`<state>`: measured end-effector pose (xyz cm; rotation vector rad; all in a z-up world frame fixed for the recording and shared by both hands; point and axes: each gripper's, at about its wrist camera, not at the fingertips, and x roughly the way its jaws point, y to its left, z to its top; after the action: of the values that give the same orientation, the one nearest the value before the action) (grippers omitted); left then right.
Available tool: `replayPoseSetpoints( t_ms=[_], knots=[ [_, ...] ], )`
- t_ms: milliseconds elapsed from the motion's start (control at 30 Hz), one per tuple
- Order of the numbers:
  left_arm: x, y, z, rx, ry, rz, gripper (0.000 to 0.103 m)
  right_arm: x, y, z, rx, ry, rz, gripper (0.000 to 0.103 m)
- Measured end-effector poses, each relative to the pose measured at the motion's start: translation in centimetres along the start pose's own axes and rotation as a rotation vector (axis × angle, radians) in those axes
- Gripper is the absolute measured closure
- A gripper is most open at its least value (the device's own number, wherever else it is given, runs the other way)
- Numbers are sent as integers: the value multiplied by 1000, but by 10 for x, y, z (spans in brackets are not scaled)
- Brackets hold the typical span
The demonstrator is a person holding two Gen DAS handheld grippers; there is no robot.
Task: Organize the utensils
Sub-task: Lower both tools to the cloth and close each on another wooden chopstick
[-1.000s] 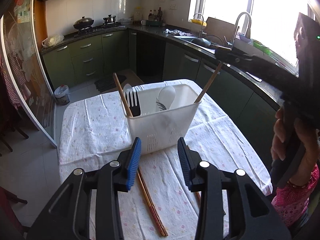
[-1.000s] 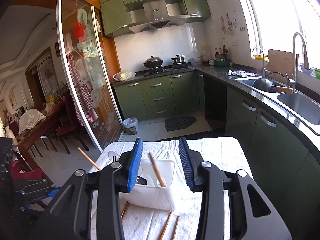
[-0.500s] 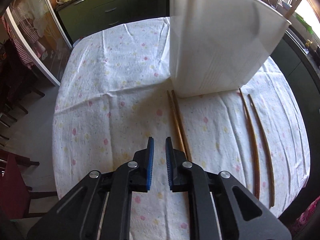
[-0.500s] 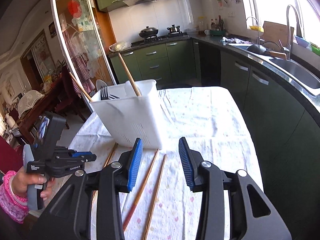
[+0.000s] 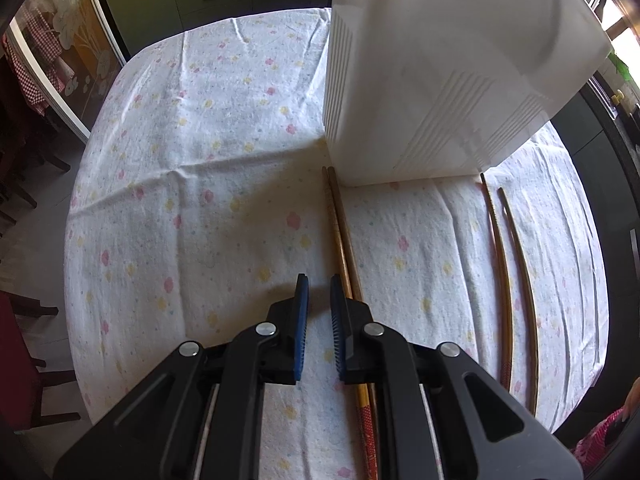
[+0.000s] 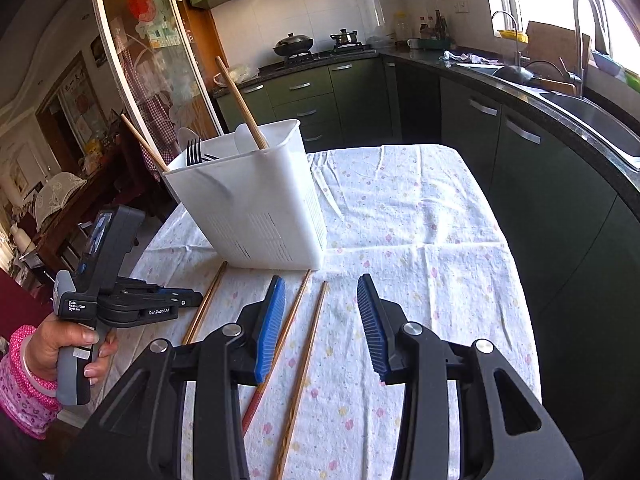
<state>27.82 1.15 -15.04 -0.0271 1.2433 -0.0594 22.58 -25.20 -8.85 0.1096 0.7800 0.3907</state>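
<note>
Left wrist view: the left gripper (image 5: pixel 318 300) has its blue pads nearly together with only tablecloth showing in the gap, so it is clenched on nothing. The pair of wooden chopsticks (image 5: pixel 340 236) lies just to the right of the right-hand finger, outside the jaws, running up to the foot of the white utensil caddy (image 5: pixel 432 92). In the right wrist view the right gripper (image 6: pixel 322 320) stands partly spread and empty above a second pair of chopsticks (image 6: pixel 308 336), which lie between its fingers. This looks like the pickup stage: four chopsticks are on the floral tablecloth (image 5: pixel 192 184) while a fork (image 6: pixel 195 152), two chopsticks and some pale spoons already stand in the caddy. Next, I judge, the left jaws must reopen and shift right to straddle their pair. The caddy's top is cut off in the left view, its compartments cannot be made out, and the chopsticks' near ends vanish under the gripper bodies.
</note>
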Motion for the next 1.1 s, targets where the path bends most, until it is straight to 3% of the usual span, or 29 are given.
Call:
replayPoseSetpoints(
  t_ms=[567,867,1100],
  knots=[
    [3,-10,0,35,24,15,92,9,5,2,-14,35,1,65],
    [5,-7,-3,49,36,36,93,68,37,-12,-79,193,33,65],
    [0,3,-12,44,40,24,93,119,47,-28,-106,299,-22,65]
  ],
)
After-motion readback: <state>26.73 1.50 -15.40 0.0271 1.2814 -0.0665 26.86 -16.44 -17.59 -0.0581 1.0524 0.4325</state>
